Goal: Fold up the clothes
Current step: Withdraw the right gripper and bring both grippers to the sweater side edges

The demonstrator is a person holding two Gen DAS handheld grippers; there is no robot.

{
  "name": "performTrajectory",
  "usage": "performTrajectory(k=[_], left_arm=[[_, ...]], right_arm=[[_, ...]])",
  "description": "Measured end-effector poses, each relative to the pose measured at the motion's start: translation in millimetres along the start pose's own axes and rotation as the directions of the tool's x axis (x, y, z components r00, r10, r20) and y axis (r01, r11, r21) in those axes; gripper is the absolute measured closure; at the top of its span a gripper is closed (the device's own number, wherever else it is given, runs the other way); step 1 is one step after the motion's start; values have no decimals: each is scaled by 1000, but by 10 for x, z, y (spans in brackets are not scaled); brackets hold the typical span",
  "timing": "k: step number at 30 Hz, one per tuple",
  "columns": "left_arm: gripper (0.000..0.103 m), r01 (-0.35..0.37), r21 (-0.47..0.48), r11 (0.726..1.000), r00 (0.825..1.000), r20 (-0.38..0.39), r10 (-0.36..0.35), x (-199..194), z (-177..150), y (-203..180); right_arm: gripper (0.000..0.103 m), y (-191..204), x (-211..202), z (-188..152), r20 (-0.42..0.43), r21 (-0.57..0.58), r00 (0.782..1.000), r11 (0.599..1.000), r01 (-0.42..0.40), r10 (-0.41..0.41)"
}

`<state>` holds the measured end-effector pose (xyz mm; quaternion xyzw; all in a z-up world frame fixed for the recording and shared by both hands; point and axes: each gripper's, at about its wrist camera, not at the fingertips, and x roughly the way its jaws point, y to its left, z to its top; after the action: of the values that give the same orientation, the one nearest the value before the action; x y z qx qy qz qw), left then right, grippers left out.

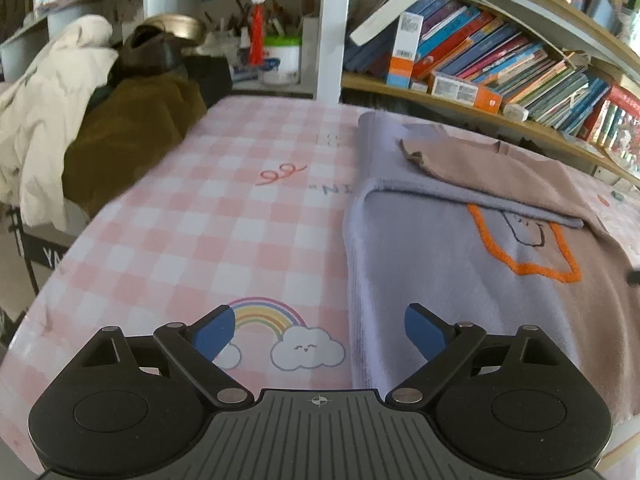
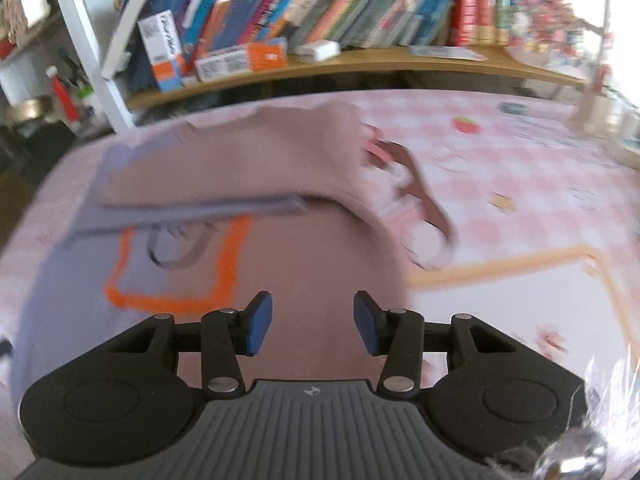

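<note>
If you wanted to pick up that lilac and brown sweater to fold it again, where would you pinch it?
Probably at the sweater's near hem, one corner per gripper, coming in low from the near table edge. The body lies flat, offering nothing to pinch in the middle, while its lilac left edge forms a thick rim on the checked tablecloth. Both the left gripper and right gripper are open and empty.

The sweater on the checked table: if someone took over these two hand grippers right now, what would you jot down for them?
Left gripper: open, empty, above the sweater's left edge.
Right gripper: open, nothing between the pads, over the brown half.
Sweater: flat on the pink checked tablecloth, lilac and brown with an orange outline.
Done: both sleeves folded in across the chest.
Left: probably fold the body in half and smooth it.
</note>
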<state>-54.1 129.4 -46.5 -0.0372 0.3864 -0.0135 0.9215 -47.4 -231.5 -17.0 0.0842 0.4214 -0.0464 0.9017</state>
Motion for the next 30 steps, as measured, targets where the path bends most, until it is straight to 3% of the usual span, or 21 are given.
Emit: performTrajectory(k=[9, 16, 20, 29, 30], left_arm=[[9, 7, -12, 1000, 999, -46, -7, 43, -17, -59], [9, -37, -46, 998, 998, -52, 34, -22, -30, -179], [0, -67, -50, 996, 996, -61, 64, -108, -46, -259], [2, -50, -130, 990, 998, -28, 47, -343, -108, -170], [7, -48, -135, 990, 999, -25, 45, -369, -115, -159]], right_arm=[[59, -458, -341, -418, -34, 188, 999, 981, 38, -32], [58, -519, -355, -460, -53, 182, 998, 983, -31, 41], [58, -599, -378, -474, -53, 185, 995, 980, -76, 87], [61, -822, -446, -587, -48, 235, 984, 960, -155, 171], [61, -839, -462, -597, -43, 242, 983, 956, -166, 181]])
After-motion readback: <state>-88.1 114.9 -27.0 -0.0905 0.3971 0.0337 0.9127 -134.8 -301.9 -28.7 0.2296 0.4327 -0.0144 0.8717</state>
